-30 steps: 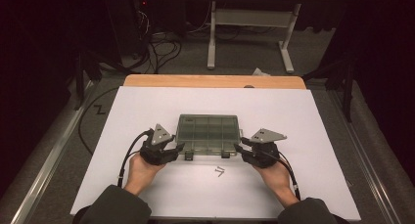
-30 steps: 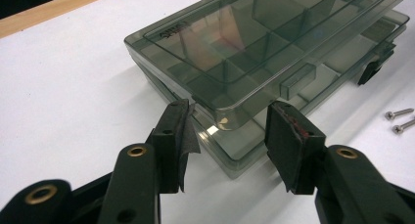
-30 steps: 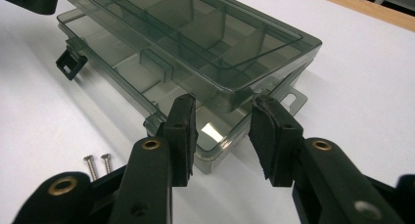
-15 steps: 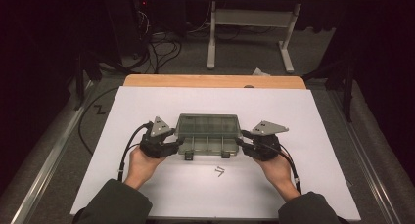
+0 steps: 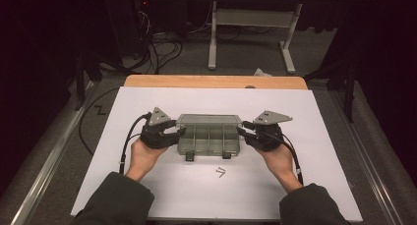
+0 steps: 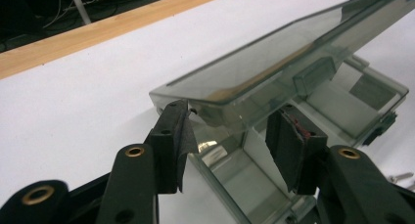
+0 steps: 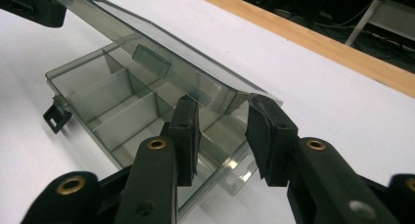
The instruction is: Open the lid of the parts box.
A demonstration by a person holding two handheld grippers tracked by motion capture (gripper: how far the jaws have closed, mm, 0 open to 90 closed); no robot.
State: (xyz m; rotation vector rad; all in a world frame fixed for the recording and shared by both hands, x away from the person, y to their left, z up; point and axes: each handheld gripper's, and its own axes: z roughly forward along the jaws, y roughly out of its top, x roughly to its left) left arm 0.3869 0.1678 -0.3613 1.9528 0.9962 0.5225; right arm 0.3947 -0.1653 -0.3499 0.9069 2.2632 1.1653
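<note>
Item: box (image 5: pixel 209 136), clear smoky plastic with dividers, mid-table on the white sheet (image 5: pixel 147 185); two black latches (image 5: pixel 190 156) hang undone at its near edge. Lid (image 6: pixel 274 62) partly raised, tilted up off the base.

Left hand-held gripper (image 5: pixel 173 135): jaws part open, straddling the lid's left end; whether the pads press it I cannot tell. Right hand-held gripper (image 5: pixel 244 132): jaws have just been closing, the lid's right corner between them, the pads close on it or touching.

Step, as judged: opening the lid. Next move calls for both ends rising evenly about the far hinge.

Nearby: small screws (image 5: pixel 221 173) on the sheet; table (image 5: pixel 211 81).
</note>
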